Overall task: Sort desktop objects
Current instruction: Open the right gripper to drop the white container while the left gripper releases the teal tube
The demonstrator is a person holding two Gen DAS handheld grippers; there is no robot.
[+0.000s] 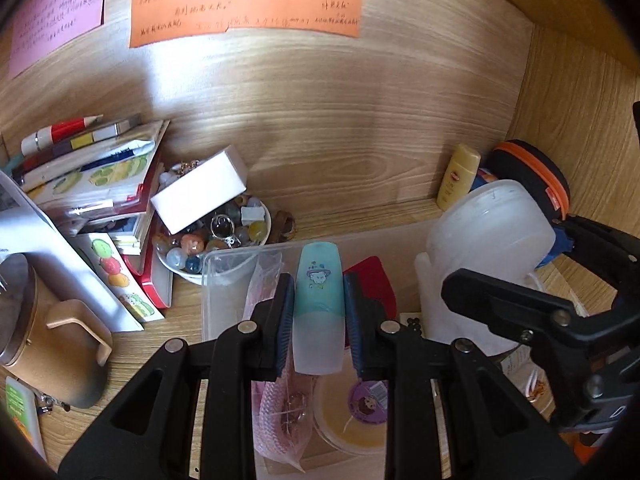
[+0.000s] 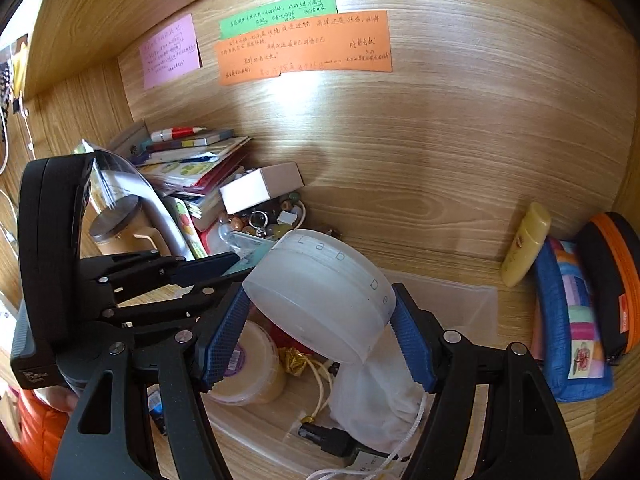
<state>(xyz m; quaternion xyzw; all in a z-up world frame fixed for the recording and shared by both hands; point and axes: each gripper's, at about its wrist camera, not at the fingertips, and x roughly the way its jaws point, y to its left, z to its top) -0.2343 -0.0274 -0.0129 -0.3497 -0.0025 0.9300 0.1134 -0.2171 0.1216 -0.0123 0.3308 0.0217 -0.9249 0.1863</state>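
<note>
My left gripper (image 1: 319, 284) is shut on a small teal-and-white tube bottle (image 1: 318, 312) with a cartoon print, held upright between the blue pads. It hangs over a clear plastic bin (image 1: 224, 268). My right gripper (image 2: 320, 300) is shut on a frosted round jar (image 2: 320, 296), tilted on its side, above the same bin (image 2: 464, 300). That jar (image 1: 492, 232) also shows at the right of the left wrist view. In the bin lie a round tub with a purple sticker (image 2: 248, 364), a white cloth bag (image 2: 372, 400) and a pink plastic bag (image 1: 276, 412).
A bowl of coloured beads (image 1: 208, 248) carries a white box (image 1: 200, 192), beside a stack of books (image 1: 100, 176). A yellow bottle (image 2: 524, 248), a blue pouch (image 2: 572, 320) and a black-and-orange zip case (image 2: 612, 272) line the right wall. A lidded mug (image 1: 52, 344) stands left.
</note>
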